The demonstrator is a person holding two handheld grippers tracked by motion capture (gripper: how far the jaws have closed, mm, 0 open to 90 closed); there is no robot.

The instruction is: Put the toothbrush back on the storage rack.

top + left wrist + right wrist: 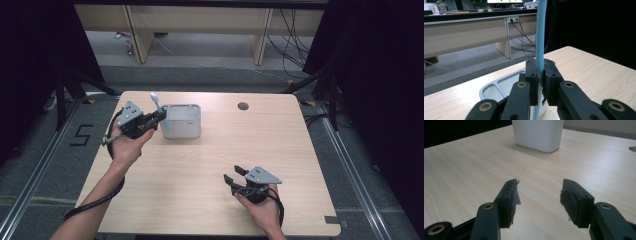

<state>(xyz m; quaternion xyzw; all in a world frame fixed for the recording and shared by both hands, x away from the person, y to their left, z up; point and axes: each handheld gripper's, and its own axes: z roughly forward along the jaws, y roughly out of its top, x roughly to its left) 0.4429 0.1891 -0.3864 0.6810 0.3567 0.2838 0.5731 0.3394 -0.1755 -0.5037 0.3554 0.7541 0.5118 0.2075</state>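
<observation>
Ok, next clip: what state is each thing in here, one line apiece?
Left gripper: shut on the light blue utensil.
Light blue utensil: held upright, clear of the table, beside the white container, not in it.
White container: upright on the table, open-topped, contents not visible.
Right gripper: open, nothing between its jaws, low over the table.
</observation>
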